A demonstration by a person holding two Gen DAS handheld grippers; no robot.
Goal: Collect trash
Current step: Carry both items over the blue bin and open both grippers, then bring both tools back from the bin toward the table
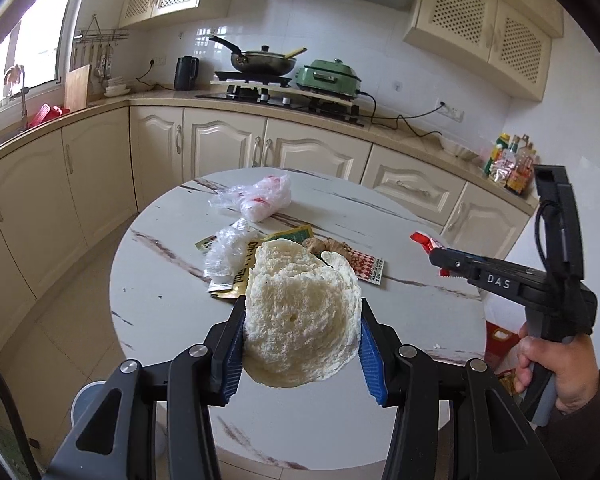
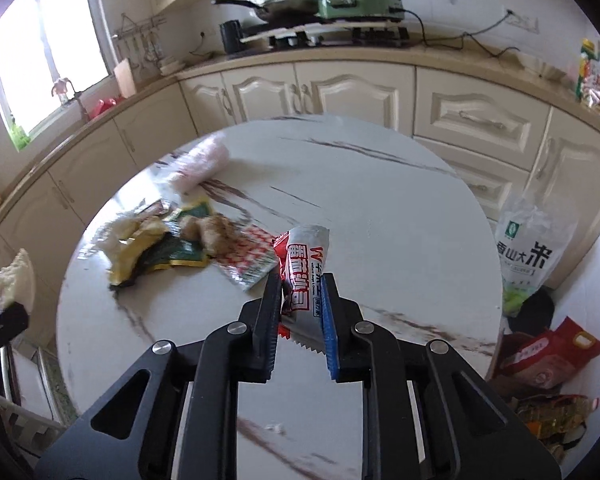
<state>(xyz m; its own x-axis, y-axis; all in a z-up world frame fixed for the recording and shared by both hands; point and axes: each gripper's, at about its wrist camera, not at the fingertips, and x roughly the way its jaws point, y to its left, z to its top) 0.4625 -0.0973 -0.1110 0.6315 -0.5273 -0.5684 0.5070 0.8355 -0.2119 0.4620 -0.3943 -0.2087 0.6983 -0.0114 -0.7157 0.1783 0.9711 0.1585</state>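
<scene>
Left gripper [image 1: 302, 344]: blue-padded jaws spread fairly wide, clamped on either side of a white spongy bread-like chunk [image 1: 300, 316], held up above the near part of the round white marble-pattern table [image 1: 160, 304]. Same chunk visible at far left edge of right wrist view [image 2: 16, 280], off the table.

Right gripper [image 2: 302, 320]: jaws nearly together, pinching a red-and-silver printed snack wrapper [image 2: 304, 276], lifted off the tabletop, upper end sticking out past the fingertips. In left wrist view, right gripper [image 1: 440, 256] seen from the side at the right, red end of wrapper [image 1: 424, 240] poking out, right hand [image 1: 556, 372] wrapped round the handle.

Remaining trash in a loose heap near table centre: crumpled clear plastic film [image 1: 228, 248], yellow-and-green foil sachet [image 2: 156, 252], red-and-white checkered packet [image 2: 248, 264] flat on the table, brownish lumpy ginger-like piece [image 2: 208, 232] lying on top of the packets. Heap items touching and overlapping. Crumpled white plastic bag with red print [image 1: 260, 198] further back, apart from the heap.

Background: cream kitchen cabinets [image 1: 228, 144] under a counter, black wok [image 1: 260, 60] and green electric cooker [image 1: 328, 78] on the hob, black kettle [image 1: 186, 74] left of them. Clear rice bag with black lettering [image 2: 528, 248] standing on the floor right of the table, red bag [image 2: 552, 352] below it.
</scene>
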